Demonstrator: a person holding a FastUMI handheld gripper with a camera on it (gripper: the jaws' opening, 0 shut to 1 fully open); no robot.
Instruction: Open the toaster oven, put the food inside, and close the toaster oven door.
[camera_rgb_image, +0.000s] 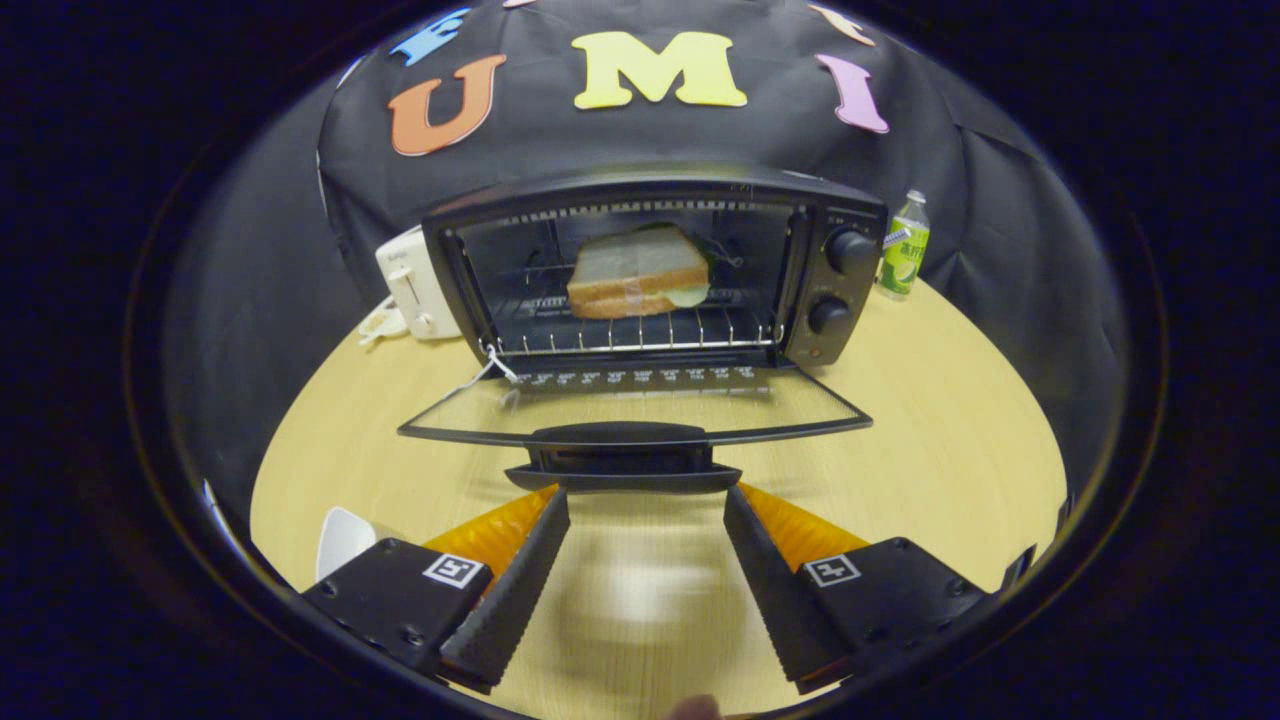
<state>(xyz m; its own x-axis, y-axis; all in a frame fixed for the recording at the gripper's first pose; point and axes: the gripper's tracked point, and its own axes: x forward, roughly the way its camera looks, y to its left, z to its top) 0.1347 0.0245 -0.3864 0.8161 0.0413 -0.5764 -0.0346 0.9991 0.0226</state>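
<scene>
A black toaster oven (840, 290) stands at the back of the wooden table (950, 450) with its glass door (630, 405) folded down flat toward me. On the wire rack inside lies a sandwich (638, 272) of white bread. The door's handle (622, 455) sits just ahead of my fingertips. My gripper (645, 505) is open, its two fingers spread wide to either side of the handle's width, and nothing is between them.
A white pop-up toaster (415, 285) stands to the left of the oven, and a green-labelled bottle (905, 245) to its right. A white object (343, 540) lies on the table by my left finger. Two knobs (850, 252) are on the oven's right panel.
</scene>
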